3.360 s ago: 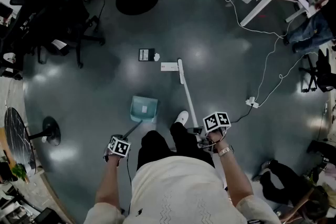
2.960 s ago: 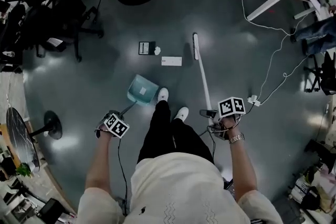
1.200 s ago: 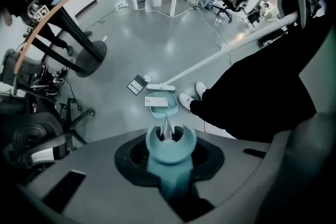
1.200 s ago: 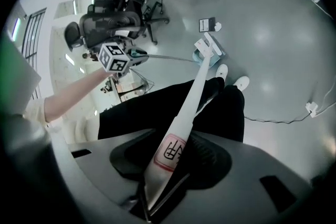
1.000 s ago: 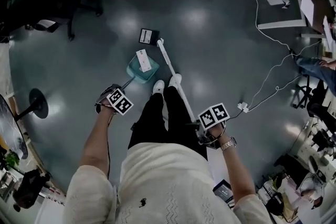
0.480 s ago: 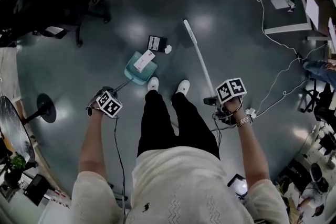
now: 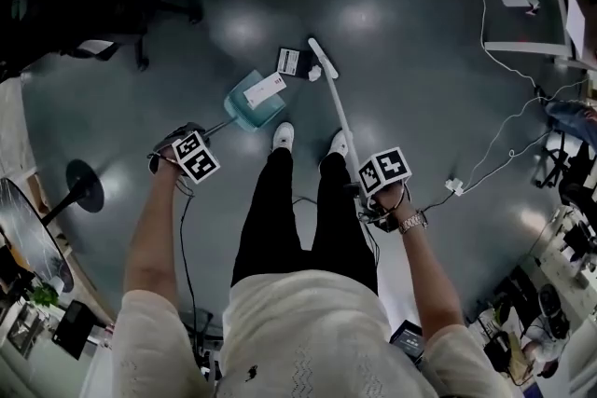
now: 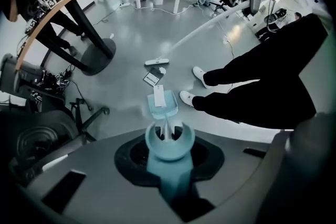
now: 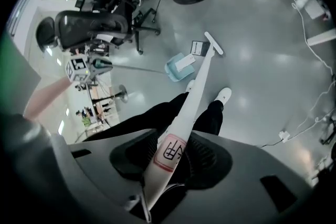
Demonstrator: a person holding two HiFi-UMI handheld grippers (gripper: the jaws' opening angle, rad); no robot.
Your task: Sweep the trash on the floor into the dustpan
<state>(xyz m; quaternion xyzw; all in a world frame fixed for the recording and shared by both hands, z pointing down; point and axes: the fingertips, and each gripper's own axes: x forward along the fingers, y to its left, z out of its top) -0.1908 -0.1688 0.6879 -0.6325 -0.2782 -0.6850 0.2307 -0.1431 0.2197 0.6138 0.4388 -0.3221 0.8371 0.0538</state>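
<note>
The left gripper [image 8: 169, 138] has its fingers clamped on the handle of the dustpan [image 7: 250, 102]. The pan sits on the floor ahead of the shoes, mouth facing away toward a black box [image 7: 290, 61], with a white card [image 7: 266, 89] inside. The right gripper [image 9: 170, 159] has its fingers clamped on the broom [image 7: 338, 112], whose long handle slants forward to the head beside the box. Keep the pan's lip flat and draw short strokes toward it.

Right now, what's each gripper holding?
Left gripper: shut on the dustpan by its handle.
Right gripper: shut on the broom by its handle.
</note>
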